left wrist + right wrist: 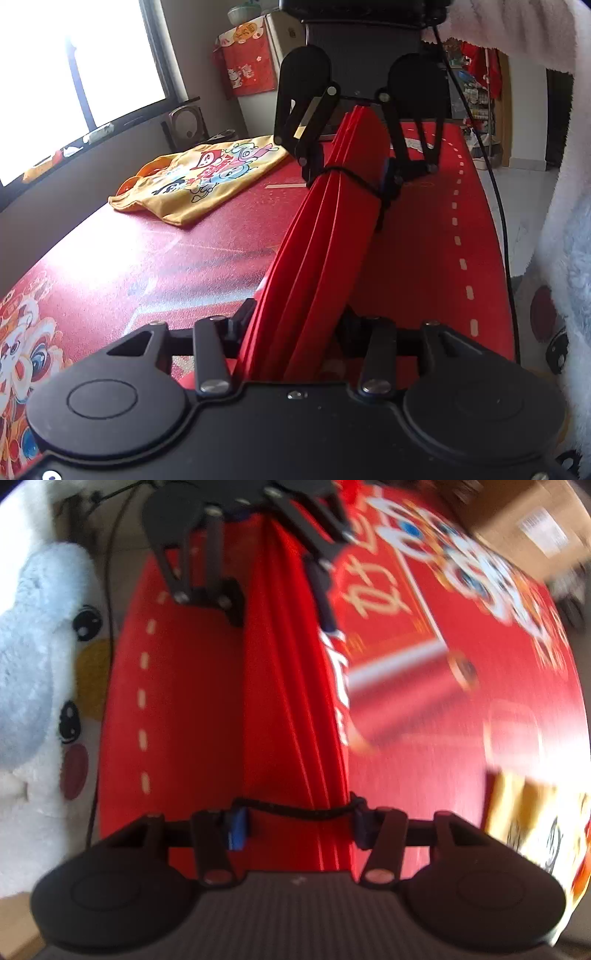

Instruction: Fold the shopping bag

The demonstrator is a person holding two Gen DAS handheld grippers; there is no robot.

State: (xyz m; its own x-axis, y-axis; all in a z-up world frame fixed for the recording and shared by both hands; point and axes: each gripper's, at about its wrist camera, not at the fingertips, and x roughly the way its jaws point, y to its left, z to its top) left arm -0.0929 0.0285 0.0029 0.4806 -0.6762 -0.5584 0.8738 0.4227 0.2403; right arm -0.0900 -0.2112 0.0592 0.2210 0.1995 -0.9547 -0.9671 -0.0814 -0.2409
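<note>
A red shopping bag (325,236), pleated lengthwise into a narrow strip, spans the gap between my two grippers above the red table (147,240). My left gripper (295,328) is shut on its near end in the left wrist view, and the folds fill the gap between its fingers. At the far end my right gripper (351,173) is shut on the strip, with the bag's black cord handle (351,177) wrapped across it. The blurred right wrist view shows the same strip (291,686) running from my right gripper (299,827) to the left gripper (277,594), with the cord (303,810) across.
A yellow cartoon-print bag (199,177) lies flat on the table's far left, also showing as the yellow bag (535,812). A white plush toy (44,664) sits past the table's dashed-line edge. A black cable (495,184) hangs there. A cardboard box (535,524) stands beyond the table.
</note>
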